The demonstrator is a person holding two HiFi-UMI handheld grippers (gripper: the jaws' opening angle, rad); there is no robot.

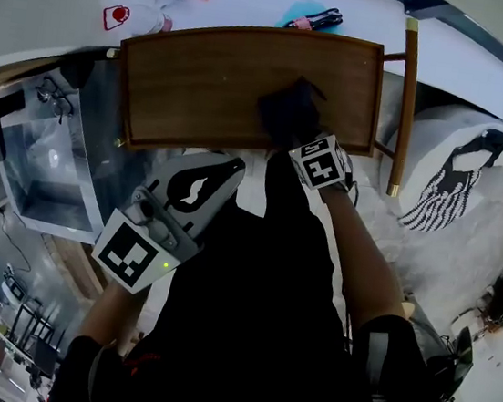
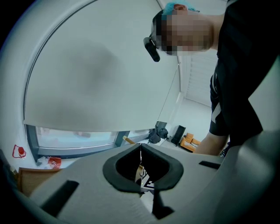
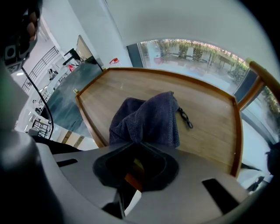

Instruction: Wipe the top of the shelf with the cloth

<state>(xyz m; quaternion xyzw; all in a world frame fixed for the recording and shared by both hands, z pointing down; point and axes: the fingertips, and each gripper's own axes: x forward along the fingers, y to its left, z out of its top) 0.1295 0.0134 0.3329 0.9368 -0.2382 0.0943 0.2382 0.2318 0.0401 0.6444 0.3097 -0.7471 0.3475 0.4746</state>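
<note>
Toward the near right of the shelf top [image 1: 203, 79], my right gripper [image 1: 299, 133] has its jaws clamped on a bunched fold of the dark cloth [image 1: 290, 107], which rests on the wood just inside the raised rim. My left gripper [image 1: 230, 171] hangs off the near edge, jaws pressed together with nothing between them. To wipe well, I'd press the cloth flatter so more of it bears on the surface. Then I'd drag it in overlapping passes leftward and to the far side, easing up at the rim so it doesn't snag.
</note>
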